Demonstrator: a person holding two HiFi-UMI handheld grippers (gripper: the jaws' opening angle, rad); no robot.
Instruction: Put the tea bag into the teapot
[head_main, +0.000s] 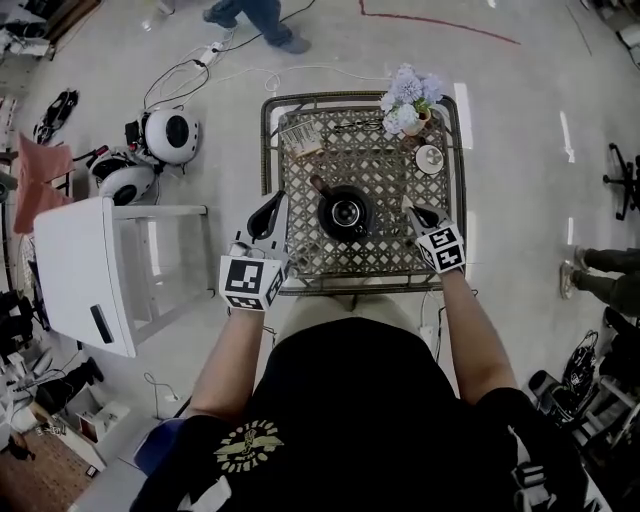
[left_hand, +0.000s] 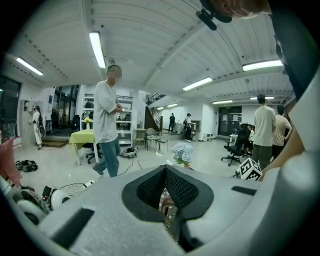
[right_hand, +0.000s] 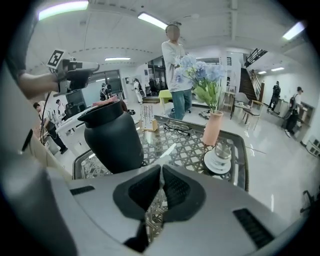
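Fingers on left gripper (left_hand: 165, 171) and right gripper (right_hand: 161, 171) meet, empty; only head view looks into teapot (head_main: 345, 212).

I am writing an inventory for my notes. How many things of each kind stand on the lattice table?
Teapot: 1
Vase with flowers: 1
Saucer: 1
Small glass item on the saucer: 1
Eyeglasses: 1
Rack of tea bags: 1
Total: 6

blue flowers (head_main: 405, 90) (pink vase (right_hand: 212, 129)) | saucer (head_main: 429, 158) just beside | white stand (head_main: 70, 270) on floor
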